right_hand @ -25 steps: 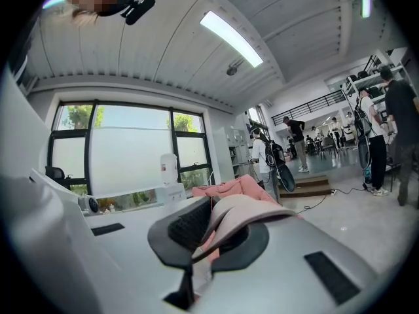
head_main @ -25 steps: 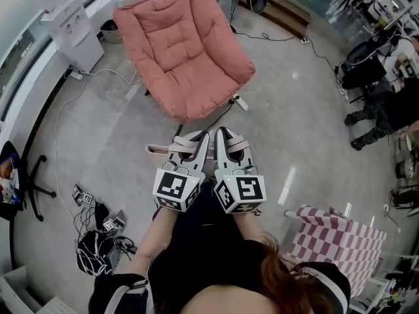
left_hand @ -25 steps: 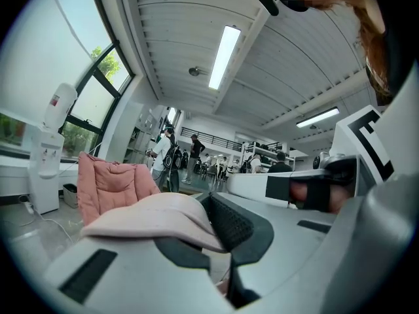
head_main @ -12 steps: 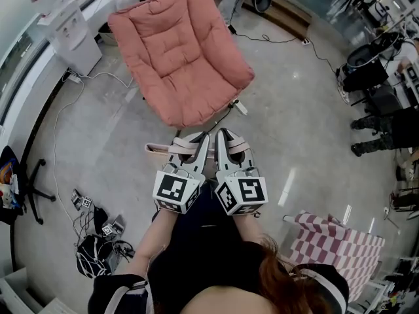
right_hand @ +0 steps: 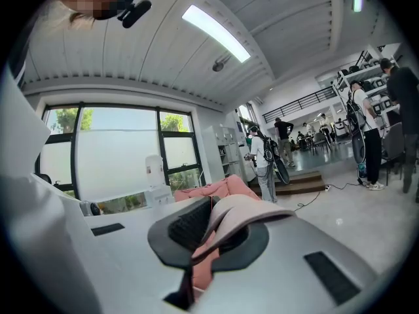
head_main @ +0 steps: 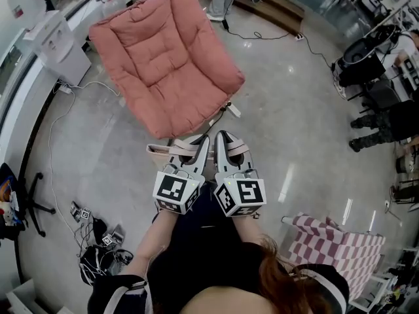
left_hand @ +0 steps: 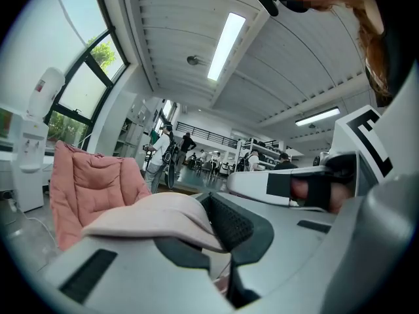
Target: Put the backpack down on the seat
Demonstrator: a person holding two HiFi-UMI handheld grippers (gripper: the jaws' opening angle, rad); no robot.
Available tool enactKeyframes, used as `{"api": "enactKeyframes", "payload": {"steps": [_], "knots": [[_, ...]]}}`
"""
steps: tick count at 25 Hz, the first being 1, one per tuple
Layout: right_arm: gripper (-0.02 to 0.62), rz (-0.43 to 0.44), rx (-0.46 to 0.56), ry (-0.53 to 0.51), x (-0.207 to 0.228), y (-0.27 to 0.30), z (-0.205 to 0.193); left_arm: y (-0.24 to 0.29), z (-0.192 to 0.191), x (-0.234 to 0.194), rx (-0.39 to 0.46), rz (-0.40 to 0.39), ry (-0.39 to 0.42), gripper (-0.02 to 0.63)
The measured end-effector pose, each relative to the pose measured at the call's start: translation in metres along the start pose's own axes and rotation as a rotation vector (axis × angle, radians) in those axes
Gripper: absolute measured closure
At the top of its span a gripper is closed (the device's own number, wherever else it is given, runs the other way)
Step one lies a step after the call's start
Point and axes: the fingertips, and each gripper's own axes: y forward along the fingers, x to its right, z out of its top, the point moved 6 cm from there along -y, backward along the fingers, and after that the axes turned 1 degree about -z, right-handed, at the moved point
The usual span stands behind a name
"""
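A pink cushioned seat point(head_main: 163, 54) stands on the grey floor just beyond my two grippers. The left gripper point(head_main: 191, 146) is shut on a pale pink backpack strap point(head_main: 186, 148) that lies across its jaws. Close beside it, the right gripper point(head_main: 229, 144) is shut on a second pink strap point(head_main: 236, 150). A pink corner of the backpack point(head_main: 157, 152) shows under the left gripper; the rest hangs hidden below. In the left gripper view the strap point(left_hand: 154, 216) drapes over the jaws, with the seat point(left_hand: 85, 188) ahead at left. In the right gripper view the strap point(right_hand: 245, 211) is pinched, the seat point(right_hand: 211, 190) behind it.
A white water dispenser point(head_main: 55, 41) stands left of the seat, with a cable point(head_main: 55, 142) trailing over the floor. A tangle of cables and black gear point(head_main: 98, 244) lies at lower left. A pink-and-white checked stool point(head_main: 340, 241) is at lower right. Black office chairs point(head_main: 357, 64) stand at right.
The seat has come nearer in the head view, sliding down and left toward the grippers. Both grippers stay side by side, still shut on the straps.
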Motion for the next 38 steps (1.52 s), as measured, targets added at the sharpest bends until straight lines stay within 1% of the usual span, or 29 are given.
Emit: {"api": "enactKeyframes", "payload": {"steps": [9, 14, 19, 25, 29, 35, 38], "knots": [[0.563, -0.038, 0.028, -0.013, 0.057, 0.042, 0.024, 0.078, 0.008, -0.005, -0.009, -0.032, -0.003, 0.586], [0.563, -0.025, 0.058, -0.017, 0.086, 0.069, 0.041, 0.119, 0.021, -0.011, 0.0, -0.035, 0.009, 0.586], [0.563, -0.024, 0.045, 0.005, 0.114, 0.101, 0.056, 0.161, 0.031, -0.023, 0.005, -0.029, 0.001, 0.586], [0.563, 0.01, 0.031, 0.003, 0.149, 0.144, 0.066, 0.211, 0.034, -0.041, 0.008, -0.009, -0.021, 0.586], [0.563, 0.037, 0.027, 0.011, 0.168, 0.171, 0.07, 0.24, 0.033, -0.054, 0.024, 0.009, -0.028, 0.586], [0.563, 0.059, 0.019, 0.015, 0.185, 0.194, 0.069, 0.265, 0.026, -0.064, 0.03, 0.012, -0.055, 0.586], [0.563, 0.062, 0.006, 0.04, 0.193, 0.201, 0.065, 0.273, 0.022, -0.068, 0.019, 0.007, -0.076, 0.586]]}}
